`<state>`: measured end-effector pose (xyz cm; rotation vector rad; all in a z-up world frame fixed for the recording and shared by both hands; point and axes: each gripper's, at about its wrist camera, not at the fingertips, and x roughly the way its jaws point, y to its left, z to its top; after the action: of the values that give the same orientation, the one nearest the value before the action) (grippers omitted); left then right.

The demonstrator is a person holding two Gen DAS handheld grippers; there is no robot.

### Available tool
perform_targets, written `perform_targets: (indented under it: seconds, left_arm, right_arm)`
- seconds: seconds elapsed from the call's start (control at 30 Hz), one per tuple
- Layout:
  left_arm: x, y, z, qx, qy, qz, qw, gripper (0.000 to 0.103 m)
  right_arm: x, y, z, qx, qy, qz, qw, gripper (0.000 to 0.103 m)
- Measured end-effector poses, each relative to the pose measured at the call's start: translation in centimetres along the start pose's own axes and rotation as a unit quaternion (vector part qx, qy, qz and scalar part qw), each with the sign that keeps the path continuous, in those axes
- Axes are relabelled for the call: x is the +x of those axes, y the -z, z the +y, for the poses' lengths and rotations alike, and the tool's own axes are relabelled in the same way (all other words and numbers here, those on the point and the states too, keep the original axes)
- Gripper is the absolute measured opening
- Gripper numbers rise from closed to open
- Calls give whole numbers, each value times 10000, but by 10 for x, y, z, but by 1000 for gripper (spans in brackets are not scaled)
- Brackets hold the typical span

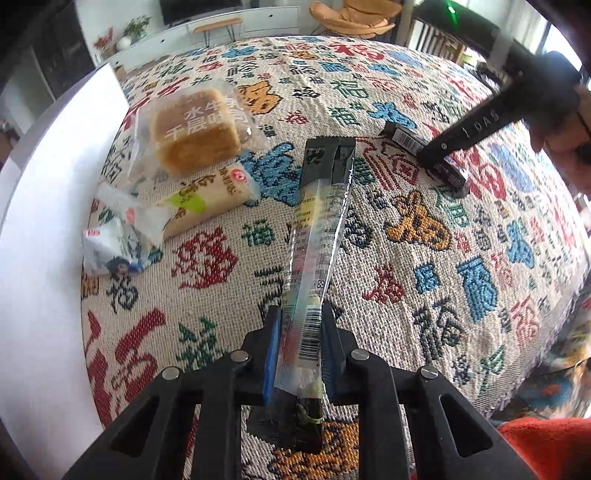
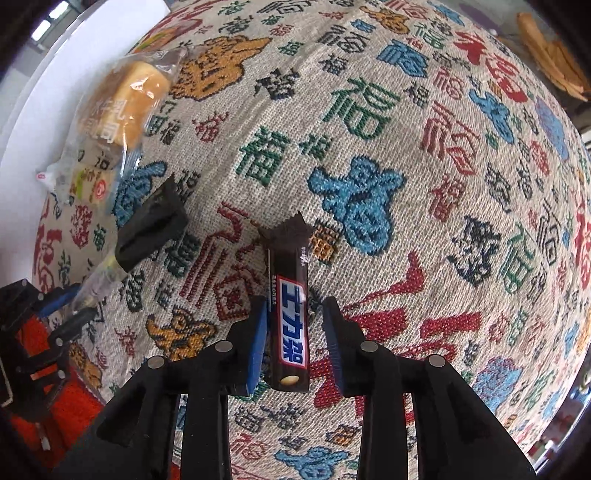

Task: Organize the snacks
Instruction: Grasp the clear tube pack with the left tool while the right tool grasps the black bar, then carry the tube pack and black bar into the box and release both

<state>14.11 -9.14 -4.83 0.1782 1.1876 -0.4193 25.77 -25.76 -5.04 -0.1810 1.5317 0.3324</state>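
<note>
Low centre of left wrist view, left gripper (image 1: 299, 339) is clamped on a long clear-and-black snack stick (image 1: 317, 236), w/ pads pressing both sides. Upper left, bread packet (image 1: 195, 129) & other wrapped snacks lie by a white board (image 1: 48, 221). Right wrist view: right gripper (image 2: 295, 332) jaws apart around a brown chocolate bar (image 2: 290, 314) on patterned cloth (image 2: 406, 184); left pad touching, right pad clear.

patterned woven tablecloth (image 1: 406, 258), white board (image 1: 44, 221), orange cushions (image 1: 354, 14), potted plant (image 1: 136, 27)
</note>
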Motion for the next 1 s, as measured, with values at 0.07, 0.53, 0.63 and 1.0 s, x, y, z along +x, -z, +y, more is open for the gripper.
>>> perform_targets:
  seconds: [0.07, 0.53, 0.63, 1.0]
  left_arm:
    - [-8, 7, 7, -250, 130, -100, 9996, 19]
    - [-142, 40, 74, -1386, 511, -1393, 9792, 19]
    - [-176, 53, 123, -1865, 136, -1646, 9685, 19]
    - [-218, 99, 252, -2827, -1318, -1616, 9363, 19]
  right_arm:
    - [0, 5, -1, -42, -10, 13, 10000, 33]
    - [-65, 21, 68, -569, -162, -877, 9944, 17]
    - [-104, 4, 115, -837, -590, -1295, 9863, 17]
    - [-168, -55, 349, -2130, -1775, -2057, 9385, 18]
